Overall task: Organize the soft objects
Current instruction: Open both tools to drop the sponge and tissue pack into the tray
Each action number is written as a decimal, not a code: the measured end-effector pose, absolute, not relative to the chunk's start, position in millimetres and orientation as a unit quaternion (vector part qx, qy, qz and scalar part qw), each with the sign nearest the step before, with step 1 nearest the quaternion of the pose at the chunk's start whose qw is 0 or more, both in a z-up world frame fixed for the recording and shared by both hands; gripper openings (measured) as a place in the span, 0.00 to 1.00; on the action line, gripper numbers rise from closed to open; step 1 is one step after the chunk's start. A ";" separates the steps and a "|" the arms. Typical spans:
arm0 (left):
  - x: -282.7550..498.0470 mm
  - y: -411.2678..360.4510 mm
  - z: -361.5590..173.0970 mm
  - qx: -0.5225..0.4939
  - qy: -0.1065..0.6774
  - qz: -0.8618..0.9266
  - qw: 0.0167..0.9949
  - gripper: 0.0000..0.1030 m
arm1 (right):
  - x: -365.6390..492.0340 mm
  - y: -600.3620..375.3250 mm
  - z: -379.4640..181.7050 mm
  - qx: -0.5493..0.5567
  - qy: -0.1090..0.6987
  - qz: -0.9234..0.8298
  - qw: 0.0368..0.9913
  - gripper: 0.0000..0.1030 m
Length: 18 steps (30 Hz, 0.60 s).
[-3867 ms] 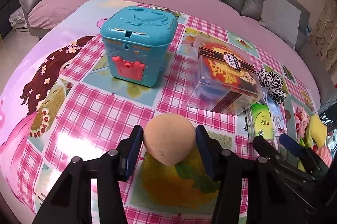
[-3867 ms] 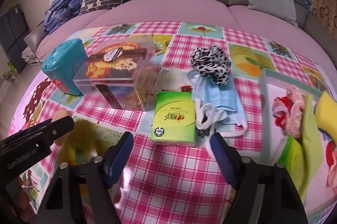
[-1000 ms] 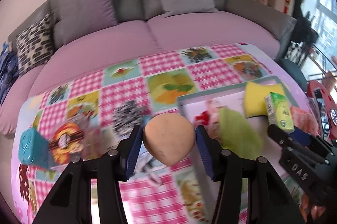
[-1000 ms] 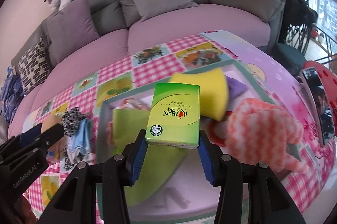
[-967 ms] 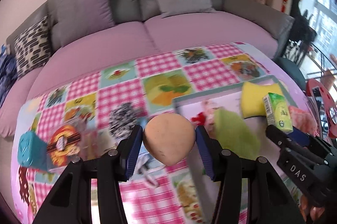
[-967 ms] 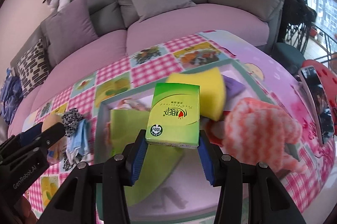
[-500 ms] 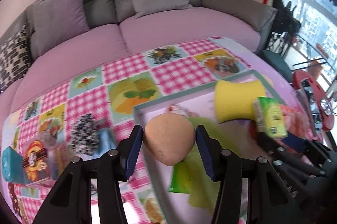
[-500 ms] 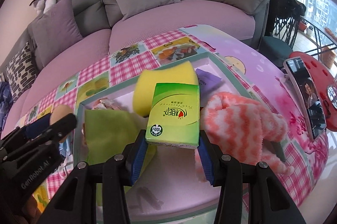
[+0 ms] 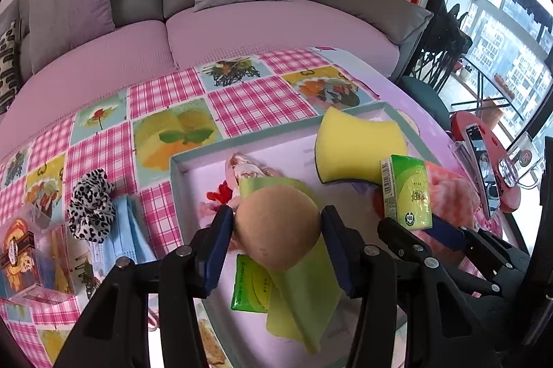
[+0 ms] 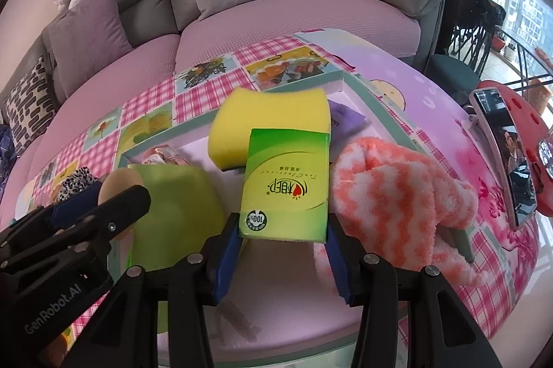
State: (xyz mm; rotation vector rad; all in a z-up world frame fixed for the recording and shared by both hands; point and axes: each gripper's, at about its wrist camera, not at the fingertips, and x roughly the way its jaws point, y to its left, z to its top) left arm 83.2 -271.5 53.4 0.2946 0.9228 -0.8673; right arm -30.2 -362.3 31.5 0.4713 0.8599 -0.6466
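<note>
Two loaded grippers over crowded tray (image 9: 193, 153): left gripper (image 9: 276, 240) clasping beige sponge (image 9: 276, 226), right gripper (image 10: 283, 250) clasping tissue pack (image 10: 287, 184).

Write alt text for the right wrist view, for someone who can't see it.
The right gripper holds a green tissue pack between its blue fingers, above a shallow tray. In the tray lie a yellow sponge, a green cloth and a fluffy orange-and-white sock; a purple sofa stands behind.

Both views are bright and evenly lit, with daylight entering from the window (image 9: 501, 32) at the far right. Shadows on the worktop (image 9: 242, 98) are soft and faint. Focus is sharp throughout, without motion blur. Strong fisheye curvature bends the sofa (image 10: 311, 5), and black vignetting fills the corners.
</note>
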 end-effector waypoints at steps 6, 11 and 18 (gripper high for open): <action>84.0 -267.1 53.9 0.136 0.440 -0.401 0.792 0.56 | -31.0 -363.5 31.8 0.223 0.407 -0.304 0.832 0.49; 85.3 -258.5 61.7 0.130 0.438 -0.395 0.798 0.57 | -31.1 -362.4 34.3 0.221 0.406 -0.302 0.834 0.50; 102.1 -236.2 66.0 0.123 0.433 -0.347 0.823 0.63 | -32.0 -359.0 42.9 0.214 0.395 -0.301 0.841 0.59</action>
